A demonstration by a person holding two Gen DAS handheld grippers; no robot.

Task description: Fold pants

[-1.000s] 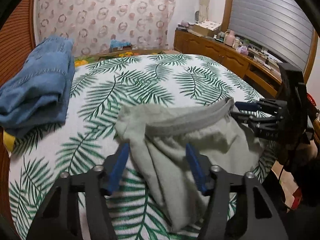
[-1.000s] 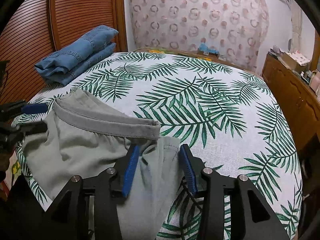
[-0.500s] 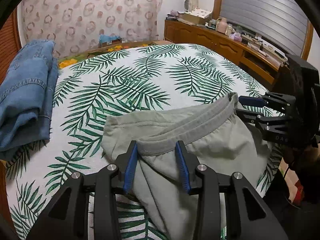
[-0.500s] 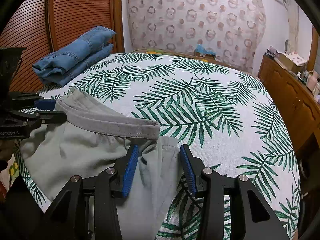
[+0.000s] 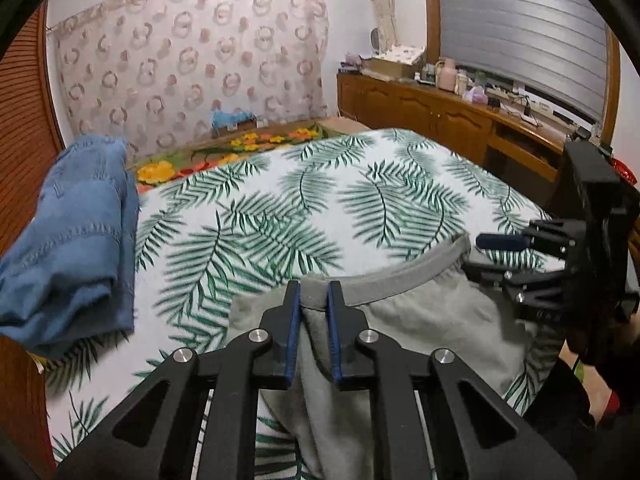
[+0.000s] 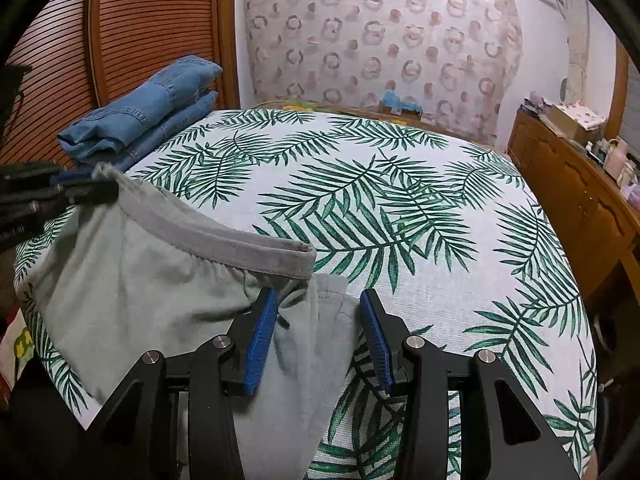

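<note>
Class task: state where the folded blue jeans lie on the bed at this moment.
The folded blue jeans lie at the bed's far left edge in both wrist views, against the slatted wooden door, well clear of the grey pants.

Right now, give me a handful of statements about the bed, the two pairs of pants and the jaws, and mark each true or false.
1. The left gripper has the waistband of the grey pants between its jaws. True; the jaws are closing on it.
2. The right gripper is clamped tight on the waistband. False: its jaws stand apart over grey fabric below the waistband.
3. The blue jeans lie folded near the edge of the bed. True.
4. The bed cover is plain white. False: it carries a green palm-leaf print.
5. The grey pants lie on top of the jeans. False: they are apart, with bare cover between them.
</note>
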